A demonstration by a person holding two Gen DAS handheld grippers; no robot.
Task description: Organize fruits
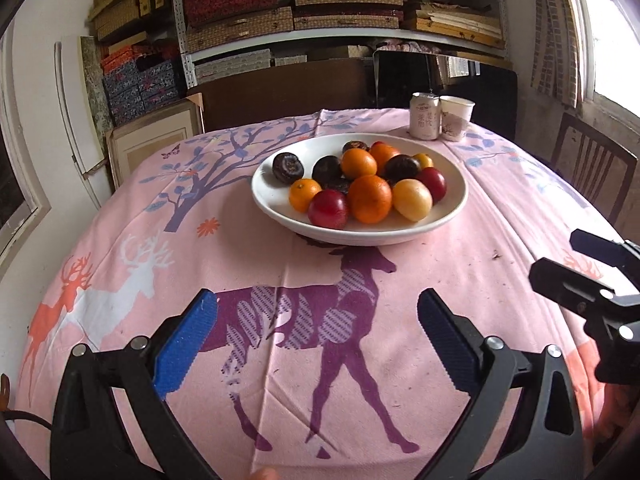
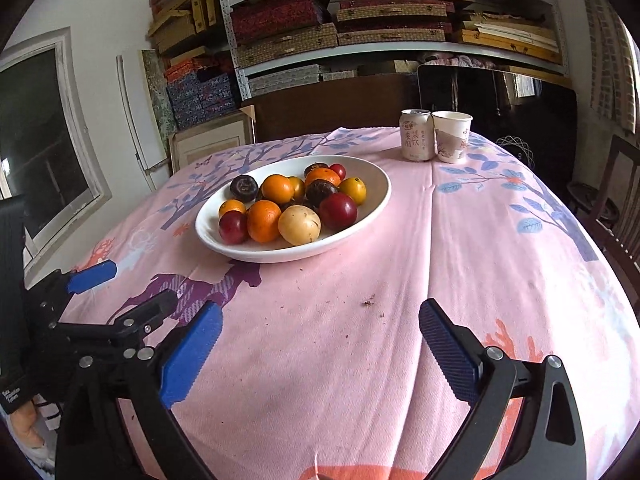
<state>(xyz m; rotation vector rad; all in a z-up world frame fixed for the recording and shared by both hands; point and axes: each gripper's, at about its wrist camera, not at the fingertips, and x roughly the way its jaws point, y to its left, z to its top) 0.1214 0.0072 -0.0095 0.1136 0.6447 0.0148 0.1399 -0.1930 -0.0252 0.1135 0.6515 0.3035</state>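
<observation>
Fruits (image 1: 360,188) lie piled in a wide white bowl (image 1: 276,204) that stands on the worktop (image 1: 460,272), towards its far half, on a pink cloth printed with deer and blue-leaved trees. In the left wrist view the pile shows oranges (image 1: 369,199), red plums (image 1: 328,209), a pale yellow fruit (image 1: 412,200) at the near right of the heap, and several dark purple, wrinkled fruits (image 1: 287,167) at the far left. The right wrist view shows the same bowl (image 2: 360,208) left of centre, with the yellow fruit (image 2: 299,225) at the near edge of the heap between an orange (image 2: 264,221) and a red plum (image 2: 337,211).

Behind the bowl, near the worktop's far right corner, a drink can (image 1: 423,116) and a paper cup (image 1: 456,118) stand upright, just beside each other.

The left claw (image 1: 318,320) hangs over the purple deer print, near side of the bowl and well short of it, its blue-padded jaws spread wide with nothing between them. The right claw (image 2: 320,330) is likewise spread wide and empty, over bare pink cloth dotted with a few dark crumbs (image 2: 368,301). Each claw appears at the edge of the other's view: the right one (image 1: 588,276) at the right margin, the left one (image 2: 120,292) at the left.

Shelves (image 1: 340,4) stacked with woven and patterned boxes fill the wall behind.
</observation>
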